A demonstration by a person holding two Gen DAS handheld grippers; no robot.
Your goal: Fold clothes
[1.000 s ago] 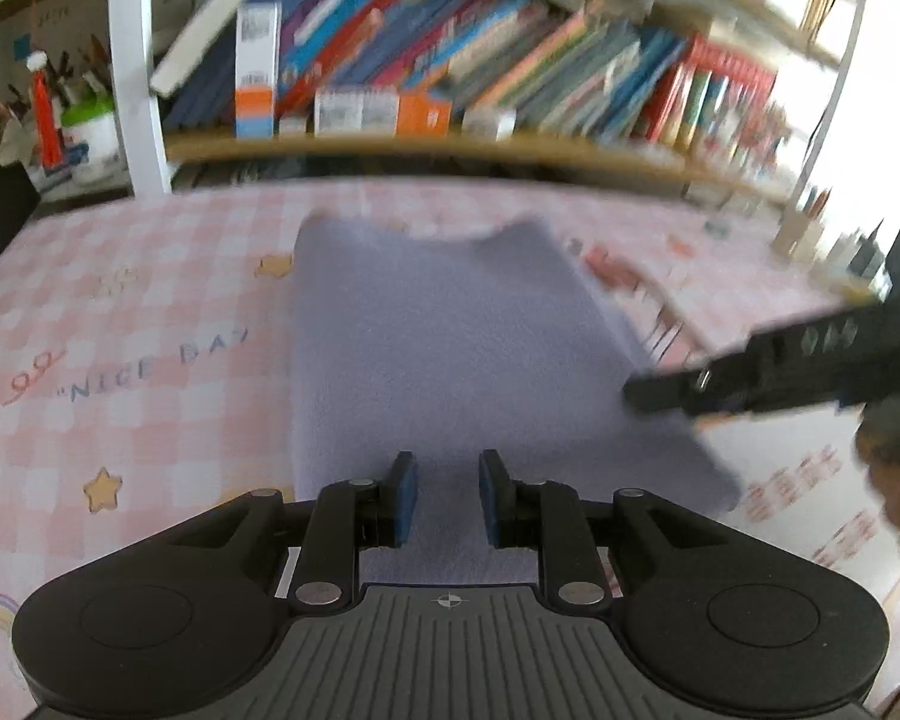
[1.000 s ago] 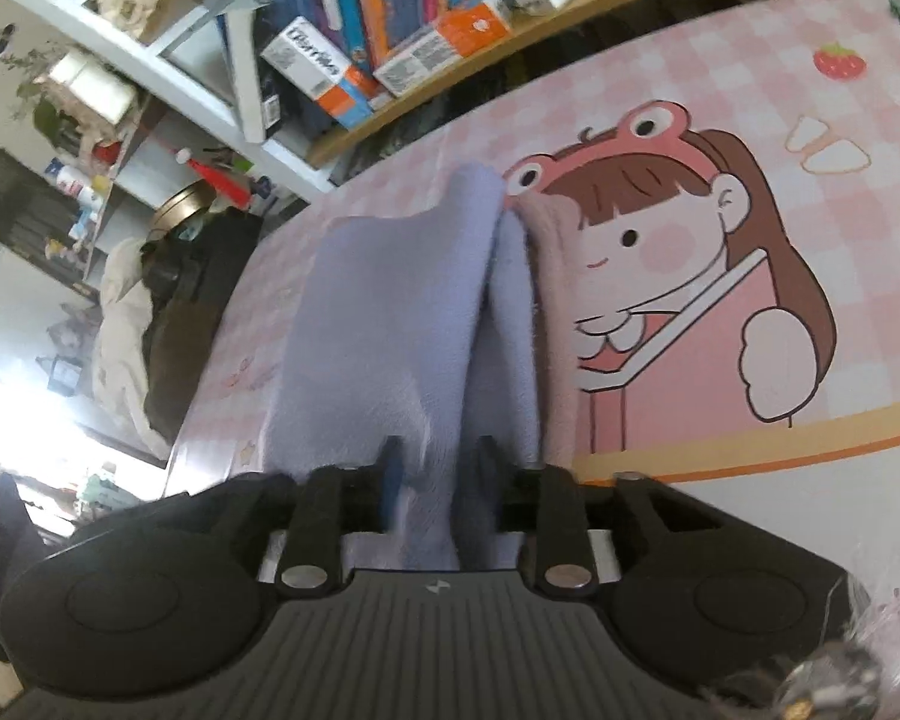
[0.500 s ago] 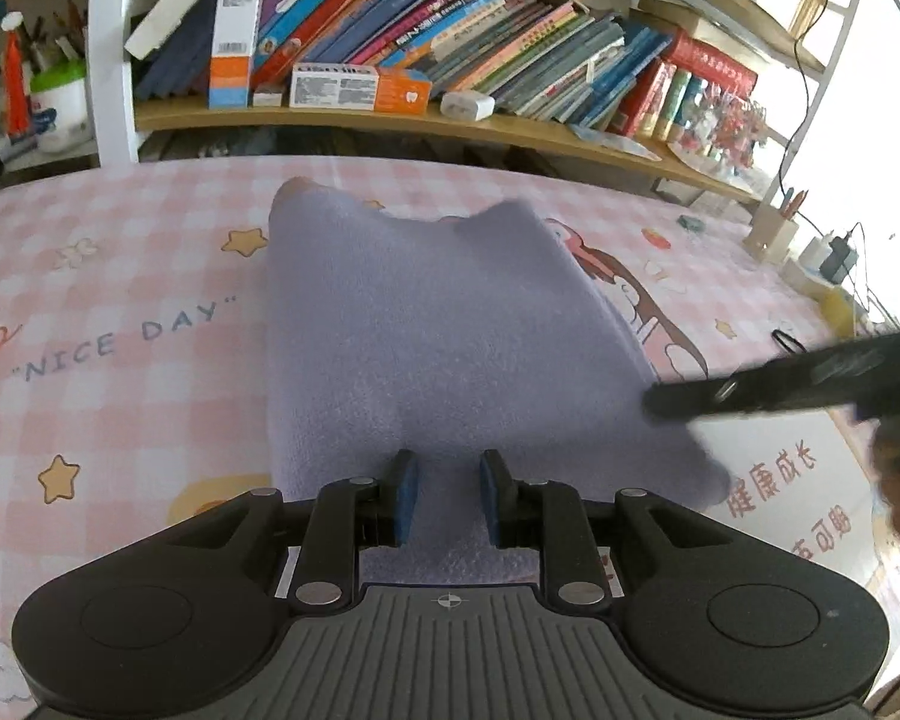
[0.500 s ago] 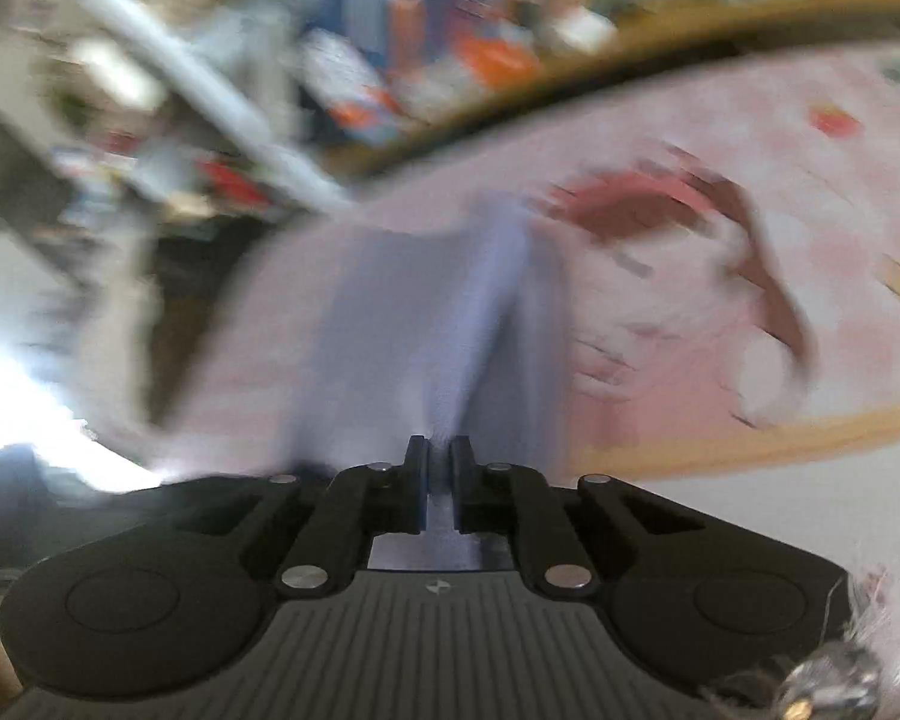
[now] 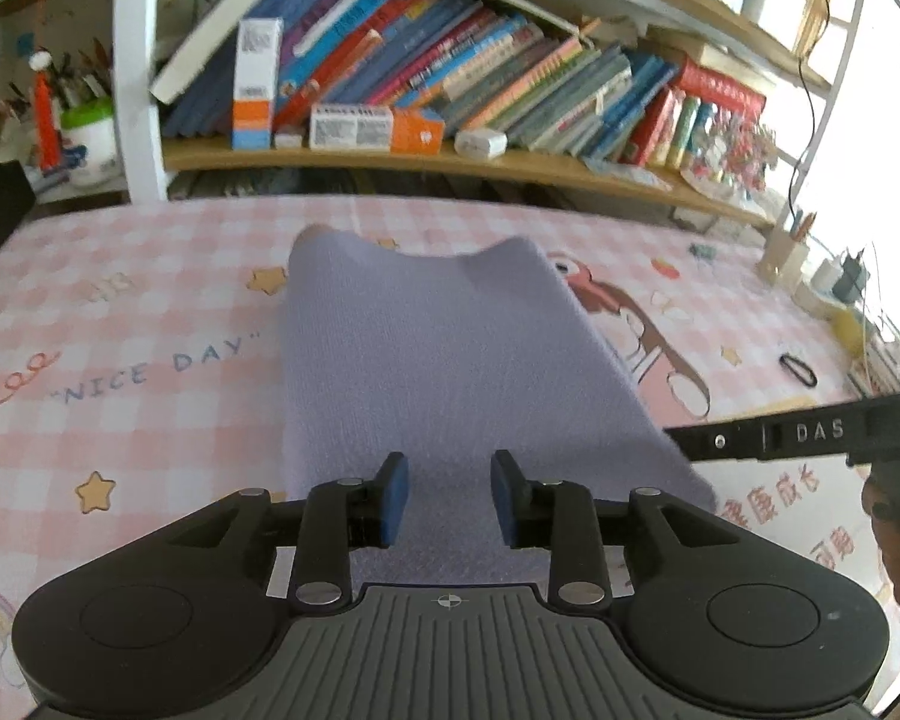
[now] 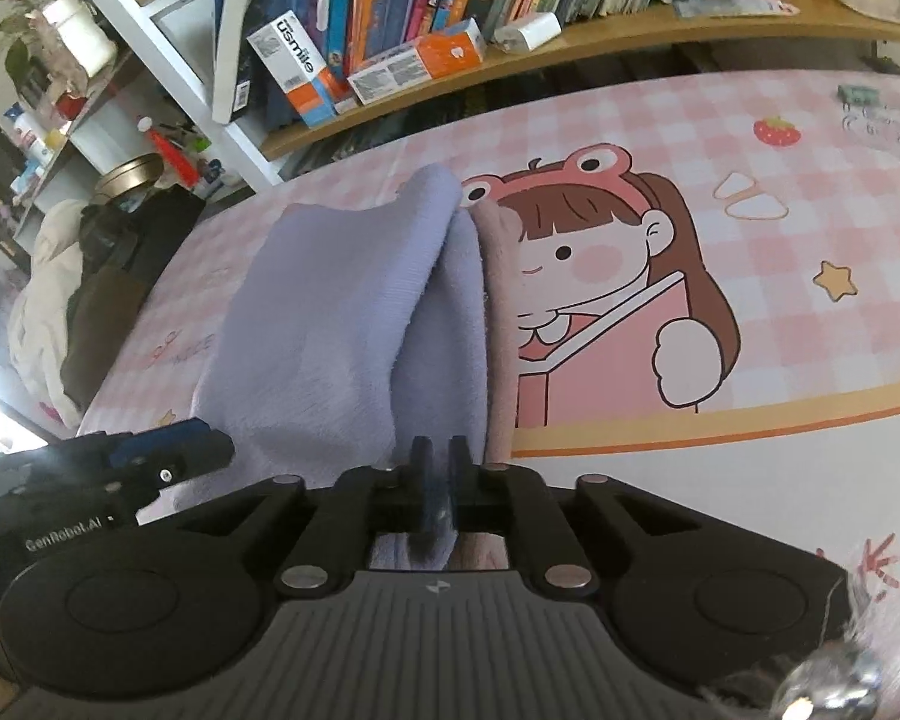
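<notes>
Left wrist view: pink checked tablecloth below bookshelf; left gripper opening, right gripper opening on lavender garment.

On the pink checked cloth covering the surface, the words "NICE DAY" are printed in quotation marks, left of the folded lilac garment. Red Chinese characters are printed on the cloth at the near right, too blurred to read with certainty. The right gripper, reaching in from the right, carries the white letters "DAS" on its black arm. In the right wrist view, the left gripper body reads "GenRobot.AI". A white and orange box on the far bookshelf bears the brand "usmile". The book spines there are too small to read.
</notes>
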